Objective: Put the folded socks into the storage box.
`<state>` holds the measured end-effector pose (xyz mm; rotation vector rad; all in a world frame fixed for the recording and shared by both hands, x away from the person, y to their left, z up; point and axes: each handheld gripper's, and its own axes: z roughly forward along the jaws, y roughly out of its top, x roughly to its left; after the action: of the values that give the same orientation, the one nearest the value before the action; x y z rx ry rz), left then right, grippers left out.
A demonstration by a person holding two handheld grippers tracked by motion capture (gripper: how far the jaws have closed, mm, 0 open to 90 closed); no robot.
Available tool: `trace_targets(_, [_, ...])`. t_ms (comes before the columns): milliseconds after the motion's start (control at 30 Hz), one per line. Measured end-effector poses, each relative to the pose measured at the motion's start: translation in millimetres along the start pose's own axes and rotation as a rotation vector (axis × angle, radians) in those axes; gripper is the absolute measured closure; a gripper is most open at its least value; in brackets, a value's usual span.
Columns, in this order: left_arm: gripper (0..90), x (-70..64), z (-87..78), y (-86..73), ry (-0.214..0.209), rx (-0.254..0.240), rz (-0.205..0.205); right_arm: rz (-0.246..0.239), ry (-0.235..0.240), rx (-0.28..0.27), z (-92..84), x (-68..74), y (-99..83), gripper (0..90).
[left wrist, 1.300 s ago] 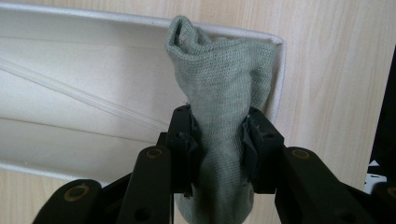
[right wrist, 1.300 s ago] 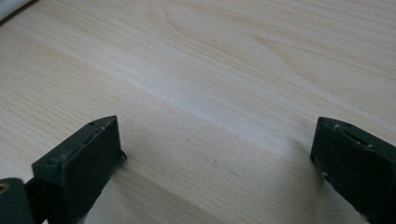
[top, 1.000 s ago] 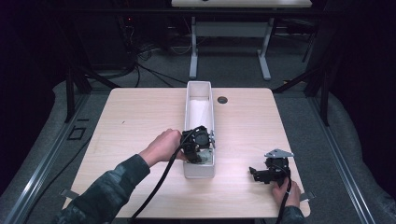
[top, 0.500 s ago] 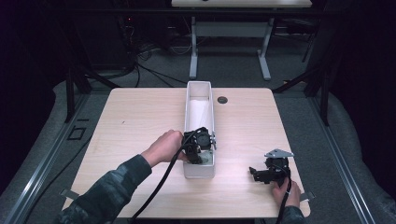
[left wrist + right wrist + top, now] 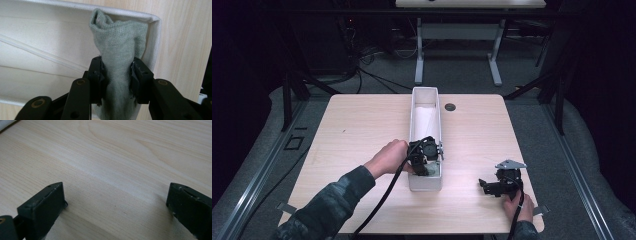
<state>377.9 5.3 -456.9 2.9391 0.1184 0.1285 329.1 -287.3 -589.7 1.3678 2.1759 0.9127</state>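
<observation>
1. Fingers [image 5: 96, 75] of the left gripper [image 5: 116, 80] pinch a grey-green sock [image 5: 118, 50] at mid-length; the right gripper [image 5: 115, 202] stands wide open over bare wood, holding nothing.
2. Table [image 5: 362, 130]: largest thing here, pale wood, with a small round grommet [image 5: 450, 107] near 12 o'clock.
3. Bin [image 5: 415, 115]: a long white trough, long axis running 12 to 6 in the high view. The left gripper [image 5: 426, 156] sits in its 6 o'clock end.
4. Sock: in the left gripper view it is bunched upright, long axis 12 to 6, open cuff at 12, against the bin's end corner.
5. Judging by this, the left hand [image 5: 387, 157] owns the move; the right gripper [image 5: 499, 185] rests well apart at 4 o'clock from the bin.
6. Next likely: jaws spread, sock drops straight down.
</observation>
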Motion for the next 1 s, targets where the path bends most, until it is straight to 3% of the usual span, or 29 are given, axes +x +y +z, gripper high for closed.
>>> trace_targets(1000, [54.7,4.0,-1.8,-4.1,0.004,-0.011,-0.040,0.000,0.000,0.000,0.0,0.0,0.0,1.3])
